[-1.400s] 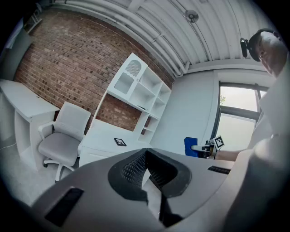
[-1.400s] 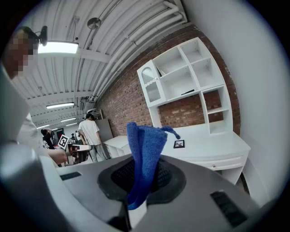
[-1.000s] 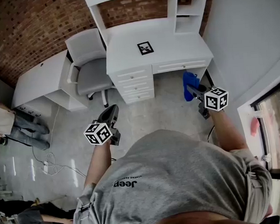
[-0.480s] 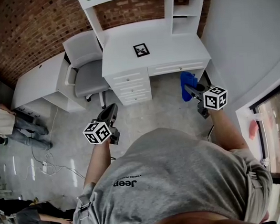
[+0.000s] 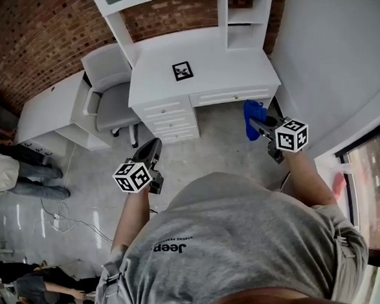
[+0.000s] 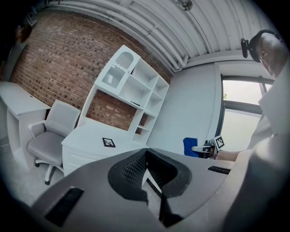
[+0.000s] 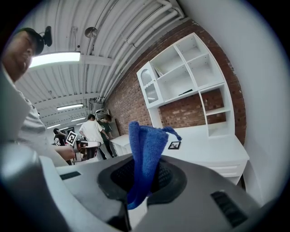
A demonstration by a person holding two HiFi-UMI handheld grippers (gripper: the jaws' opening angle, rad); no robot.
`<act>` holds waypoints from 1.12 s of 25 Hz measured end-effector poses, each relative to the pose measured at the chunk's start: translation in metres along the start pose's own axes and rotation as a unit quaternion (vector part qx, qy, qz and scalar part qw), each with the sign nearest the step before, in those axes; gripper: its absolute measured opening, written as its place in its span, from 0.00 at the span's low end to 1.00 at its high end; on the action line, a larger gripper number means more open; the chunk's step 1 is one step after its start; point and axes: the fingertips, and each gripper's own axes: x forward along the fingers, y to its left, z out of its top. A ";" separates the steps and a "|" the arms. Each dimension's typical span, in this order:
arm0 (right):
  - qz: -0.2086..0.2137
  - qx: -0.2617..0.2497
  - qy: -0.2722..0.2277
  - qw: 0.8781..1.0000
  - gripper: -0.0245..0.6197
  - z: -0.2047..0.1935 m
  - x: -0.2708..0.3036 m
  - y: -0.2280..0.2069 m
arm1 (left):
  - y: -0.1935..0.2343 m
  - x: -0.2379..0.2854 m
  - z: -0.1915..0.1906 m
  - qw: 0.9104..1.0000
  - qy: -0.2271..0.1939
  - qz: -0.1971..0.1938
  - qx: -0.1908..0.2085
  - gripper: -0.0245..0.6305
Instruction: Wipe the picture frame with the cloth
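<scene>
The picture frame (image 5: 182, 71) is lying flat near the middle of the white desk (image 5: 236, 63), with nothing holding it down and bare desk all round it. The blue cloth (image 7: 145, 152) is sitting pinched in the right gripper (image 7: 142, 181), whose jaws are clamping it near one end, so most of it is standing loose in a folded bunch. The left gripper (image 6: 145, 174) is carrying nothing, its jaws being pressed together. Both grippers are hovering over the floor, well apart from the desk. The main risk, as I am judging it, is the frame looking light and unsecured: a wipe pushed along it by one gripper alone is likely to be sliding it across the smooth desk, perhaps toward an edge, unless the left gripper is steadying it. The narrow pinch is also leaving little cloth under the jaws, so hard jaw tips may be scraping the frame's face, or the cloth may be slipping out under drag. The chair (image 5: 112, 101) beside the desk is standing off to one side.
</scene>
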 end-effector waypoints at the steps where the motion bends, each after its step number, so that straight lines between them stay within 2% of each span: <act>1: 0.001 0.002 0.000 1.000 0.12 -0.002 -0.002 -0.006 | -0.004 0.005 -0.002 1.000 0.002 0.000 -0.001 0.07; 6: 0.002 0.014 0.005 1.000 0.12 -0.008 0.001 -0.023 | -0.005 0.020 -0.004 1.000 0.016 0.000 -0.003 0.07; 13: -0.020 0.021 0.008 1.000 0.12 -0.001 0.033 -0.038 | 0.037 0.049 0.009 1.000 0.015 -0.019 -0.013 0.07; 18: -0.046 0.018 0.009 0.999 0.12 0.017 0.084 -0.039 | 0.096 0.074 0.033 0.998 0.017 -0.051 -0.016 0.07; 23: -0.074 0.028 -0.010 0.997 0.12 0.054 0.154 -0.038 | 0.166 0.097 0.081 0.997 0.025 -0.079 -0.003 0.07; 28: -0.092 0.038 -0.016 0.995 0.12 0.083 0.223 -0.034 | 0.239 0.104 0.118 0.995 0.036 -0.090 0.000 0.07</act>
